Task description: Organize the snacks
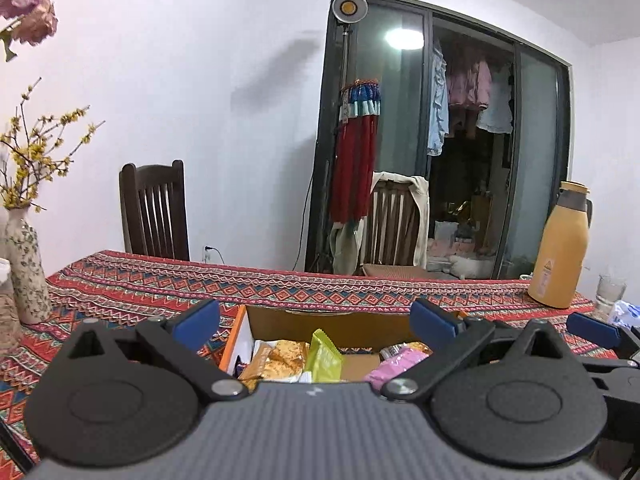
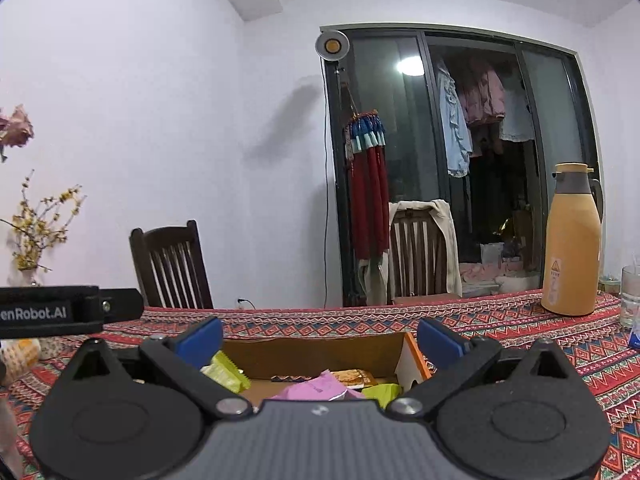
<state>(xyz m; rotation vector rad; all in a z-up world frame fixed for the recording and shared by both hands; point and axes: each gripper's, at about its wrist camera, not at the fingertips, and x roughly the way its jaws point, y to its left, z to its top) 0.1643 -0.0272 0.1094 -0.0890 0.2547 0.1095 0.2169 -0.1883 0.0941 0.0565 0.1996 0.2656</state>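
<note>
A white-walled room is showing behind a counter [image 1: 280,284] covered in a red patterned cloth; two wooden chairs and a dark glass door are standing beyond it. A cardboard box [image 1: 328,322] is sitting open on the counter, holding the snacks: a green packet [image 1: 326,358] leaning upright, a pink packet [image 1: 394,364] lying to its right, and an orange-toned packet [image 1: 280,358] to its left. The left gripper [image 1: 316,322] is hovering over the box with its blue pads spread apart, holding nothing; the right gripper [image 2: 320,338] is hovering beside it, likewise wide apart and empty. A yellow thermos jug [image 2: 572,240] is standing at the right; a flowered vase [image 1: 26,272] is standing at the left.
</note>
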